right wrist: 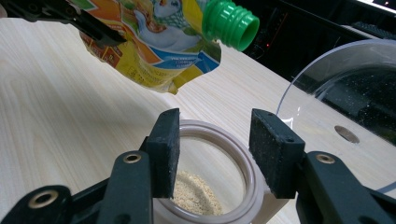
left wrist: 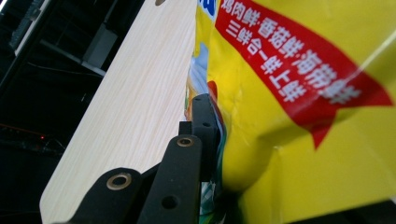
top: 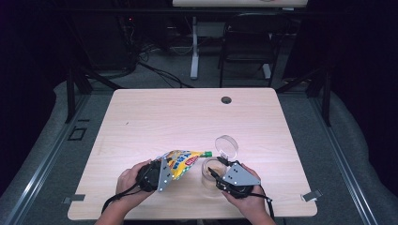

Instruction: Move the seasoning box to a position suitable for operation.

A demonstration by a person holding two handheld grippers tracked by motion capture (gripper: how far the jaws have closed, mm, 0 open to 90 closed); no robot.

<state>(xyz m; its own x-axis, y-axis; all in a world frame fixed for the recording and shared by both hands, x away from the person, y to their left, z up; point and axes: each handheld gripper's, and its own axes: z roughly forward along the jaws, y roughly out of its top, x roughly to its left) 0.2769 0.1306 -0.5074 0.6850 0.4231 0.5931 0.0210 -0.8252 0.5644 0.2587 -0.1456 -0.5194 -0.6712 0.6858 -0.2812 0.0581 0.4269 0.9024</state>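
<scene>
A: Where do things stand?

B: The left gripper (top: 162,174) is clamped on the pouch (top: 184,161), holding it off the table (top: 187,112) with the green spout (right wrist: 231,24) tipped toward the jar (right wrist: 254,186); the spout looks uncapped, though I can't be sure.

A: And the right gripper (right wrist: 215,154)?

B: Its jaws stand apart, grasping nothing; they straddle the near side of the jar's rim, one pad over the mouth and one outside.

A: How to pour well?

B: I'd bring the spout right over the mouth before tipping further; it sits high and to one side now, so grains could land on the wood; I'd steady the jar too.

A: What's inside?

B: A shallow layer of pale granules at the bottom; mostly empty; its clear lid (top: 226,146) is hinged open behind it.
</scene>
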